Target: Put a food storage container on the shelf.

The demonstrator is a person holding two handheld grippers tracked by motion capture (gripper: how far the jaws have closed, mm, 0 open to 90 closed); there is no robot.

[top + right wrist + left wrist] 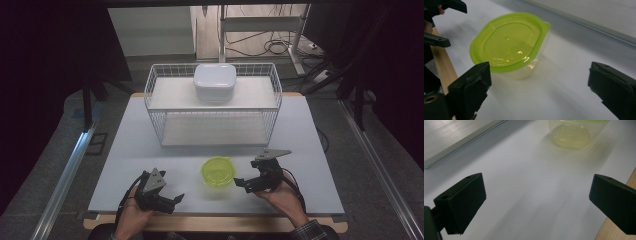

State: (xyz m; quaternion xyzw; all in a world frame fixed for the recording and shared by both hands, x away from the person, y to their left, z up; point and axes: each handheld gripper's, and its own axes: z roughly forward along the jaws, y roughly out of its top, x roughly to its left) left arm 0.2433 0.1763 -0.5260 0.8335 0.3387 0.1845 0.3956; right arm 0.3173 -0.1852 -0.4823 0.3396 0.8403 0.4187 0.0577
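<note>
A clear tub with a lime-green lid (218,171) stands on the white table near its front edge, between my two grippers. My left gripper (175,202) sits at the tub's left, jaws wide apart and pointing right toward it, nothing between them. In the left gripper view the tub (574,135) lies ahead, beyond the open left gripper (536,202). My right gripper (241,185) is just right of the tub, open and aimed at it. The right gripper view shows the tub (509,45) close in front of the open right gripper (541,85), nearer its left jaw, untouched.
A white wire basket rack (160,125) stands across the middle of the table (135,150), with a white lidded box (215,81) on its upper shelf. The table's wooden front edge (442,65) runs close by the grippers. The left gripper (439,22) shows beyond the tub.
</note>
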